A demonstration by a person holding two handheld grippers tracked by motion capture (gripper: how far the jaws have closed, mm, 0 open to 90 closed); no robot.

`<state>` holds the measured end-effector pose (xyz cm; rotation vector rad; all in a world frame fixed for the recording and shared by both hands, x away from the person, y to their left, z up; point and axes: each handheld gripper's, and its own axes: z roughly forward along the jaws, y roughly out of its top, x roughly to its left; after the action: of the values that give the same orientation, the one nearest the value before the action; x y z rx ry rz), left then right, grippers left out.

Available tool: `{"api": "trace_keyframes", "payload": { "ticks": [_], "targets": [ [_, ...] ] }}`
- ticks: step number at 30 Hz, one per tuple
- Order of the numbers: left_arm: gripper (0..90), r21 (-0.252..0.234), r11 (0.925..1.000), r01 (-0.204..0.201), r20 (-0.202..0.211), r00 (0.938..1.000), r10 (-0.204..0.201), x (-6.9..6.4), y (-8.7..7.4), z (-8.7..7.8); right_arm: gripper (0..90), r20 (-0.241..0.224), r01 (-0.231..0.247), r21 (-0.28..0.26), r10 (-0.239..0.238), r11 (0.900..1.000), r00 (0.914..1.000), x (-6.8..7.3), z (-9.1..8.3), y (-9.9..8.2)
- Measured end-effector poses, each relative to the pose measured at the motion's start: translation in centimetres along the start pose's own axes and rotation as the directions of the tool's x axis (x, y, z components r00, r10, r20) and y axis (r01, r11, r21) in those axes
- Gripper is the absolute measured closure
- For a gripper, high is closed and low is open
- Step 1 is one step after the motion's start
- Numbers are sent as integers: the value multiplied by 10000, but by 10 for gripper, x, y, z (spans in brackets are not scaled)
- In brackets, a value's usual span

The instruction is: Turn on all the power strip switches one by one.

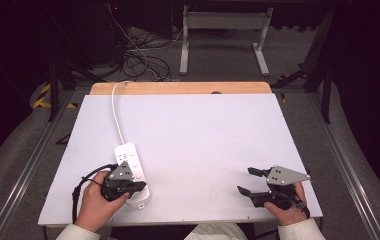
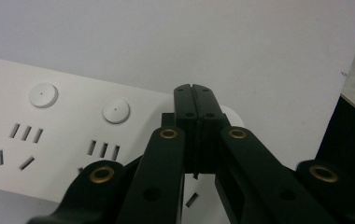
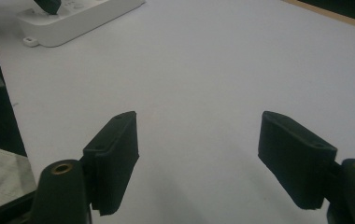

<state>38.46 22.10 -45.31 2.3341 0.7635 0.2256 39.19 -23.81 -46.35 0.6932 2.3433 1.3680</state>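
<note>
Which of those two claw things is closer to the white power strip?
Left. The left gripper sits over the power strip, jaws shut; the right gripper is far across the table, open.

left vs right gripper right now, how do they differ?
The left gripper has its black jaws pressed shut; the right gripper has its jaws spread wide apart. The left gripper sits over the white plastic power strip; the right gripper is over bare white tabletop, away from the strip. Both are hand-held, near the table's front edge, and grip nothing.
</note>
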Motion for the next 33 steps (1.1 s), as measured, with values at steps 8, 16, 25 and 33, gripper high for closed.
{"api": "trace_keyframes", "payload": {
  "ticks": [8, 16, 25, 33],
  "targets": [
    [900, 37, 10000, -48, -22, 10000, 48, 0, -1, 0, 295, -16, 10, 9, -10, 10000, 10000, 0, 0, 0],
    [900, 27, 10000, 24, 3, 10000, -24, 0, -1, 1, 295, -15, 42, 15, -42, 10000, 10000, 1, 0, 0],
    [900, -36, 9997, 221, 112, 9997, -221, 2, -3, 2, 295, -11, 59, 27, -59, 10000, 10000, 1, 0, 0],
    [900, -58, 9993, 363, 44, 9993, -363, 0, -4, 3, 295, -8, 61, 41, -61, 10000, 10000, 2, 0, 1]
  ]
}}
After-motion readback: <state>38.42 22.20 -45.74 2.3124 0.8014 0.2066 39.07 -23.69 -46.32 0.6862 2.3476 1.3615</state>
